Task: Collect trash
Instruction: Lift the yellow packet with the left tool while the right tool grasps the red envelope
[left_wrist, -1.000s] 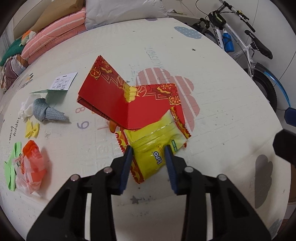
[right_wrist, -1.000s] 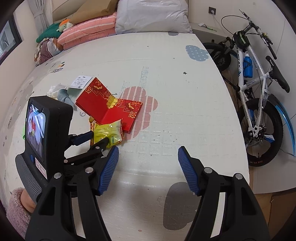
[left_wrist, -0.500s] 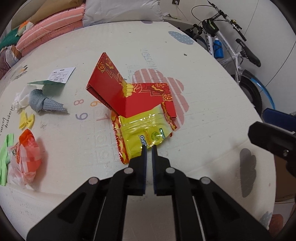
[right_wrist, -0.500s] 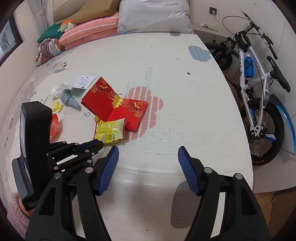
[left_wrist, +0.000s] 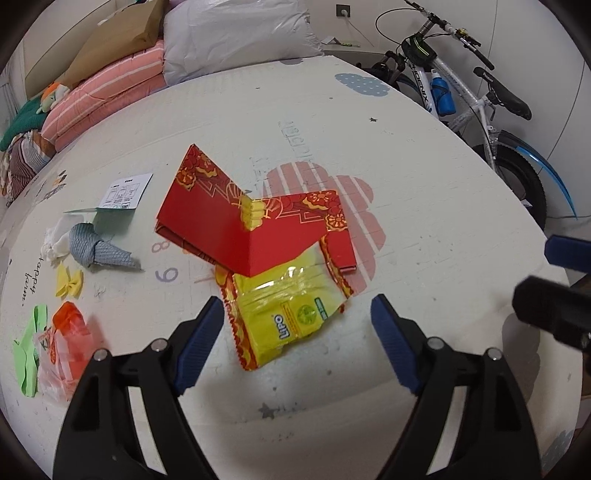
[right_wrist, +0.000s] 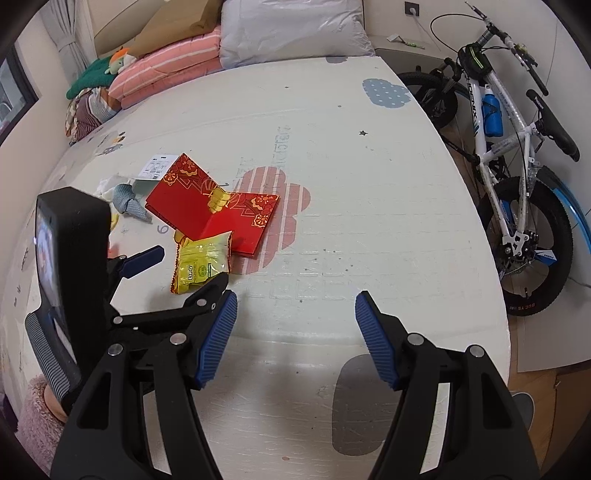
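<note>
The left gripper (left_wrist: 297, 326) is spread wide, its blue-padded fingers (left_wrist: 199, 341) angled forward and down. The right gripper (right_wrist: 295, 341) also stands wide apart, seemingly hovering just to its right.

A cream foam play mat (left_wrist: 424, 206) printed with clouds, stars and a pink striped flower carries the litter. Between the left fingers lies a yellow foil snack packet (left_wrist: 284, 314), its far edge under a folded red-and-gold paper envelope (left_wrist: 236, 221). Left of them lie a grey knotted cloth (left_wrist: 96, 249), a white printed leaflet (left_wrist: 123, 192), yellow paper scraps (left_wrist: 70, 282) and an orange-and-clear plastic bag (left_wrist: 64, 343).
</note>
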